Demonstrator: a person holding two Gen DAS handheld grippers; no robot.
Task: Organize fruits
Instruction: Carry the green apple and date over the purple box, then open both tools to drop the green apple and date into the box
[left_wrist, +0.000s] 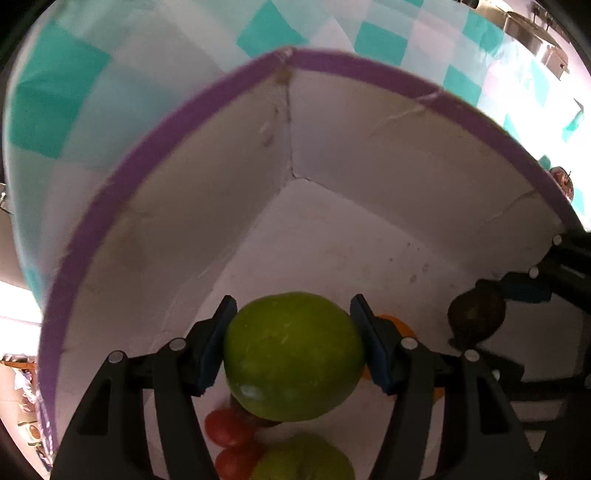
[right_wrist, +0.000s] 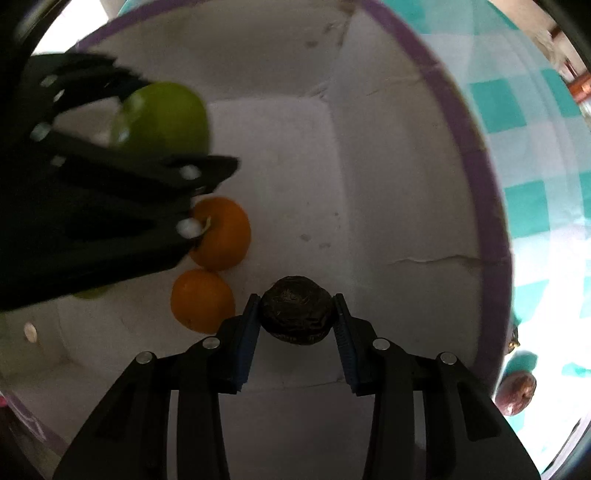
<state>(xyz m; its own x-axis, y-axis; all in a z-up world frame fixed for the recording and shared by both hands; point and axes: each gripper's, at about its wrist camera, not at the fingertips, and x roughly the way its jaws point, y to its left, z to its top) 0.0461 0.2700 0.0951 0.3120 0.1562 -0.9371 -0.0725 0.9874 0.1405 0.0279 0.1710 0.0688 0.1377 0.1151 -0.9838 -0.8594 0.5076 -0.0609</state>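
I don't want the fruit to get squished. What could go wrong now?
The left gripper holds a green apple over red tomatoes; dropped, it might bruise them. The right gripper, holding a brown fruit, is close to the left one inside the box, so they could bump. The brown fruit might roll into the oranges.

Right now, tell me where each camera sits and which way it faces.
Left wrist: rides behind the left tool, looking down into the white box; its fingers grip a green fruit.
Right wrist: rides behind the right tool, looking down into the same box; its fingers grip a dark brown fruit.
Shared: the box, both held fruits, and each view shows the other tool.
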